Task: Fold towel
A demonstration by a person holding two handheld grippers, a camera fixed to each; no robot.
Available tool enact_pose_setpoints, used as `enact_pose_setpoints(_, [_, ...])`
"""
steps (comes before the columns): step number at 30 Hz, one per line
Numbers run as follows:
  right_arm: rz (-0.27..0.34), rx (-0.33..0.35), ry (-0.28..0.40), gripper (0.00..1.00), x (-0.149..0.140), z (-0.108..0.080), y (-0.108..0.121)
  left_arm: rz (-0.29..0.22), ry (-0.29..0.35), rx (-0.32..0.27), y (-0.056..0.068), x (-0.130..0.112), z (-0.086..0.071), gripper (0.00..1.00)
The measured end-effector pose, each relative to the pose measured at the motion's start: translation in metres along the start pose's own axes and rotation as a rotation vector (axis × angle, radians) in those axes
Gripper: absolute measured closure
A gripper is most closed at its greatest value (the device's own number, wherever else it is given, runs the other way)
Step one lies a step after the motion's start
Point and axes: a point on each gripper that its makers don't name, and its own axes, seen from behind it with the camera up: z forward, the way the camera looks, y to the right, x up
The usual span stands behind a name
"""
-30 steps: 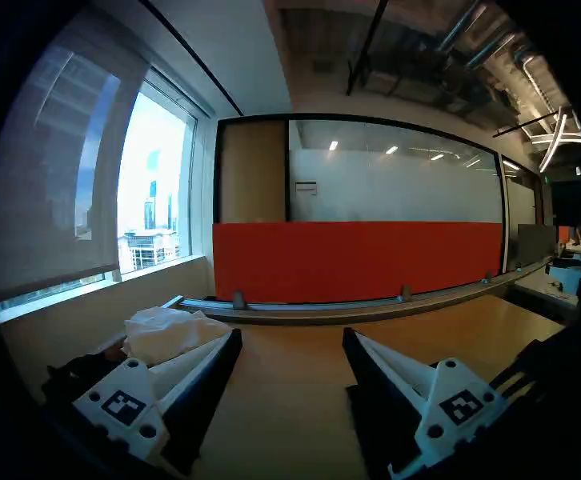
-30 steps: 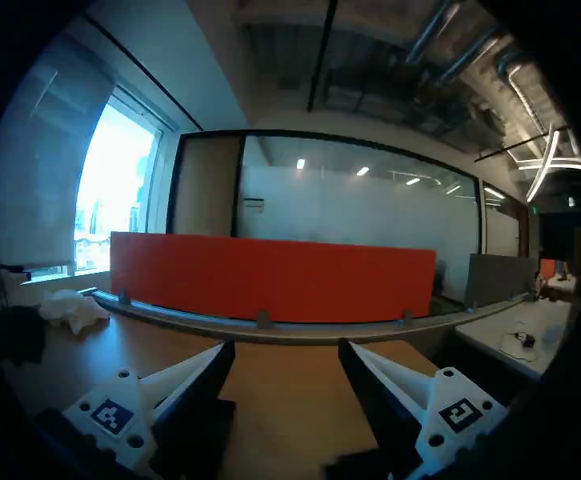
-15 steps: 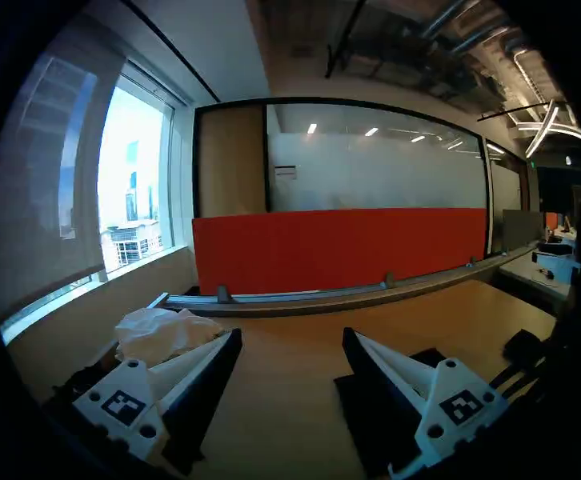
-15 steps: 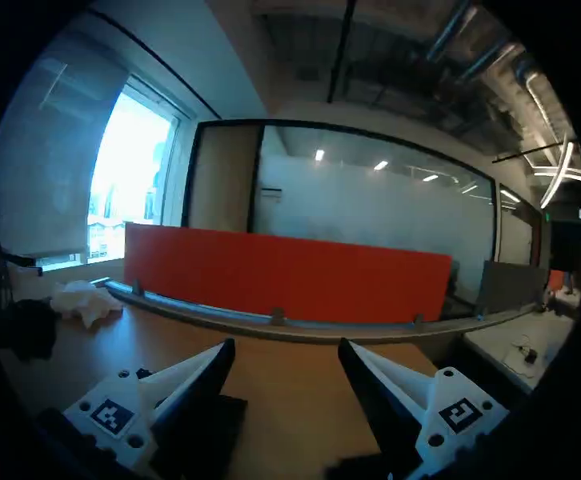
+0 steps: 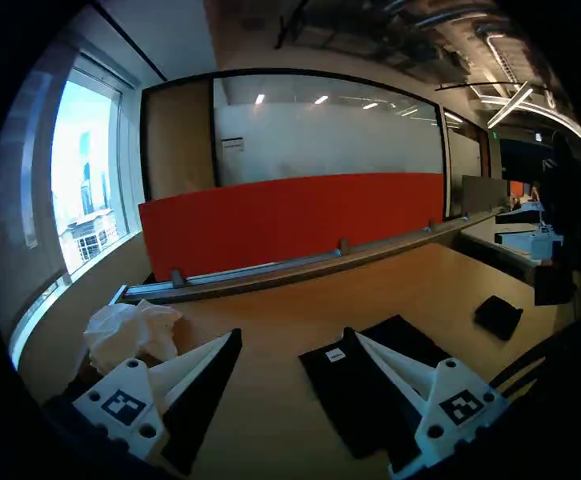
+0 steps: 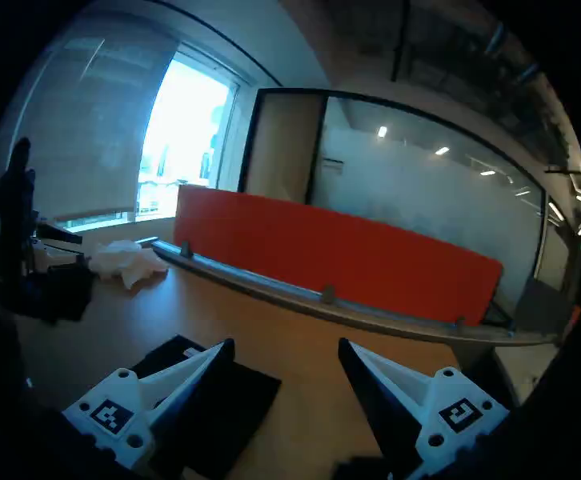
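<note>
While the left hand-held gripper (image 5: 290, 331) and right hand-held gripper (image 6: 285, 342) gape, the towel (image 5: 338, 400) lies flat.

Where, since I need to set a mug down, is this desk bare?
Bare desk lies between the black towel and the orange divider, also between towel and small black item. Crowded by the window, around the white cloth.
</note>
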Motion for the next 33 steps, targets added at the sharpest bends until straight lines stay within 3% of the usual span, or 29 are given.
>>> enact_pose_setpoints(15, [-0.035,0.095,-0.109,0.00,-0.035,0.007,-0.021,0.039,-0.087,-0.090,0.018,-0.029,0.016,0.07])
enact_pose_setpoints(33, [-0.057,0.148,-0.200,0.00,-0.097,0.012,-0.043,0.081,-0.204,-0.164,0.045,-0.099,0.021,0.07])
